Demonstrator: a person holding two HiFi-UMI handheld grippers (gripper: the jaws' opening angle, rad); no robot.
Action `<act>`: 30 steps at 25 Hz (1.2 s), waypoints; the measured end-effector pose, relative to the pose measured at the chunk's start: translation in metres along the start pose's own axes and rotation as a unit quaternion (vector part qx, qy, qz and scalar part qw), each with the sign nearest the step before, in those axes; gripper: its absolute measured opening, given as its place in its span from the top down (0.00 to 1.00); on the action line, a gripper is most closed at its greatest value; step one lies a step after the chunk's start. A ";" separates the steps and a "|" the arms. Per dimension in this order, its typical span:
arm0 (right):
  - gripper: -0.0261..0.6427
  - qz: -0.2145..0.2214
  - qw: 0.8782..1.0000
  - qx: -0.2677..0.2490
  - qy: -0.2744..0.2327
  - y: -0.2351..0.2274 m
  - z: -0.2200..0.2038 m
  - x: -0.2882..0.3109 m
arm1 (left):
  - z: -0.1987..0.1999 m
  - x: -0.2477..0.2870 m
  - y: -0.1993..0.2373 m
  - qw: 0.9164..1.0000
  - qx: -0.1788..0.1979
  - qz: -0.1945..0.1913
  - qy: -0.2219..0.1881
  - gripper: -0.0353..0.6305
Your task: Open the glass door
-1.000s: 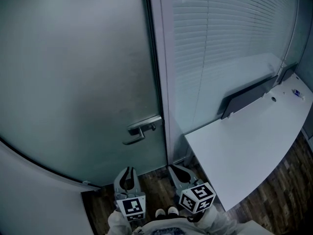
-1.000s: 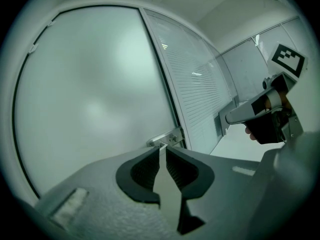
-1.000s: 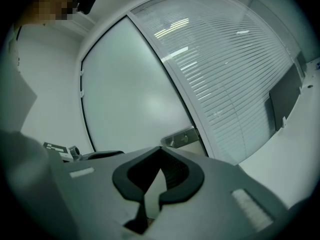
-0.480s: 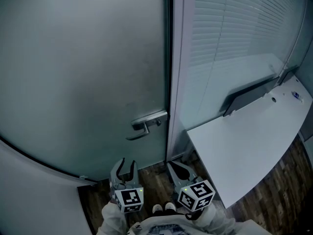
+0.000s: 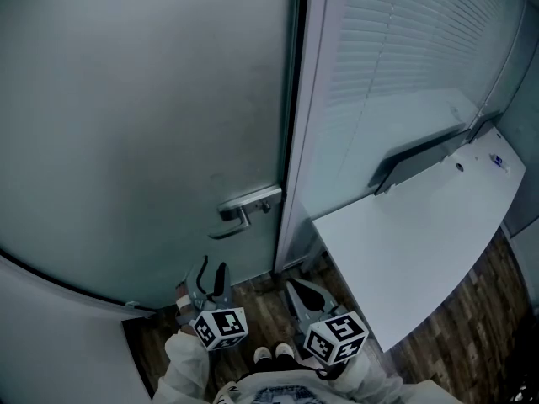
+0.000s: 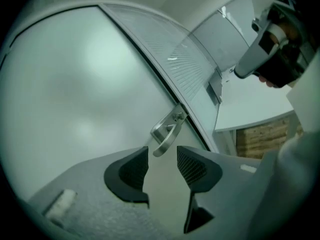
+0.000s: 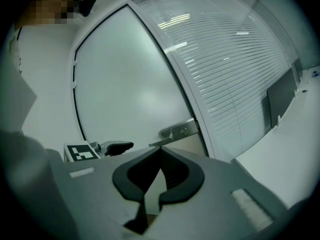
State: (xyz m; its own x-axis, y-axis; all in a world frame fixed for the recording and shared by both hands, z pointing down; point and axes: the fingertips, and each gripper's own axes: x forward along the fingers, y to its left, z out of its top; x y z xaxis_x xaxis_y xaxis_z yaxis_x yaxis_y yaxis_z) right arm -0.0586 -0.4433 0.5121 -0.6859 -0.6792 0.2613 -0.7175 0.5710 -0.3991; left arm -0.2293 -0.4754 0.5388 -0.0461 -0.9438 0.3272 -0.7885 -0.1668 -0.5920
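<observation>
The glass door (image 5: 126, 124) fills the left and far part of the scene. It is frosted and upright, and its right edge sits against the frame (image 5: 296, 141), so it looks closed. Its metal handle (image 5: 240, 213) sits low on that right edge, just beside the frame.

The main risk is a poor grab. The lever is smooth and its free end curves, so tongs that close near the tip would probably slide off once they press it down. The left gripper (image 5: 210, 273) also looks rolled to one side. If its gap does not meet the lever squarely, one pad may catch only an edge. Pushing in too far would knock the jaw tips against the glass. I cannot tell which way the door swings. If it comes toward the person, the right gripper (image 5: 295, 289) and the feet stand in its path.

The lever starts at the plate by the frame and its free end points left, away from the frame. I judge its long axis to lie about level across the door.

In the left gripper view the handle (image 6: 167, 134) shows just beyond the jaw tips, not between them. The left gripper (image 6: 163, 156) has just been opening and its jaws stand wide with nothing in them. The right gripper (image 7: 161, 153) has its jaws together and holds nothing. It hangs near the wooden floor (image 5: 261, 310), right of the left one. Further right, a white desk (image 5: 421, 242) stands under the blinds (image 5: 396, 40).
</observation>
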 end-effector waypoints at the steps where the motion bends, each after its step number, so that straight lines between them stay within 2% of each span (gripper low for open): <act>1: 0.95 -0.003 1.000 0.001 0.001 -0.002 -0.001 0.000 | -0.001 0.005 0.002 1.000 0.021 0.006 0.001 0.67; 4: 0.95 -0.012 1.000 0.004 0.004 -0.006 -0.005 -0.001 | -0.005 0.022 0.003 0.998 0.063 0.010 0.004 0.67; 9: 0.95 -0.027 1.000 0.004 0.002 -0.012 -0.004 -0.005 | -0.012 0.041 0.000 0.996 0.084 0.005 0.011 0.67; 12: 0.95 -0.033 0.999 0.006 -0.001 -0.015 0.000 -0.006 | -0.012 0.050 0.001 0.994 0.110 0.008 0.010 0.67; 17: 0.95 -0.038 0.999 0.010 0.000 -0.017 -0.001 -0.005 | -0.016 0.072 -0.004 0.981 0.194 0.012 0.007 0.67; 20: 0.95 -0.038 0.999 0.011 0.002 -0.017 -0.002 -0.003 | -0.015 0.083 -0.002 0.975 0.223 0.008 0.011 0.67; 24: 0.95 -0.043 0.999 0.014 0.003 -0.021 -0.004 -0.001 | -0.018 0.095 -0.003 0.973 0.230 0.008 0.012 0.68; 26: 0.95 -0.045 0.999 0.014 0.002 -0.023 -0.004 0.000 | -0.020 0.097 -0.004 0.974 0.227 0.008 0.013 0.73; 30: 0.95 -0.048 0.999 0.016 0.002 -0.027 -0.003 0.001 | -0.018 0.096 -0.004 0.974 0.224 0.009 0.011 0.73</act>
State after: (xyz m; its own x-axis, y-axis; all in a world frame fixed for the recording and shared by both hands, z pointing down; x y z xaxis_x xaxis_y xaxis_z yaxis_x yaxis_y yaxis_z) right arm -0.0404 -0.4585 0.5256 -0.6154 -0.7278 0.3027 -0.7752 0.4892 -0.3998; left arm -0.2416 -0.5603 0.5856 -0.0743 -0.9422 0.3267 -0.4408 -0.2628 -0.8582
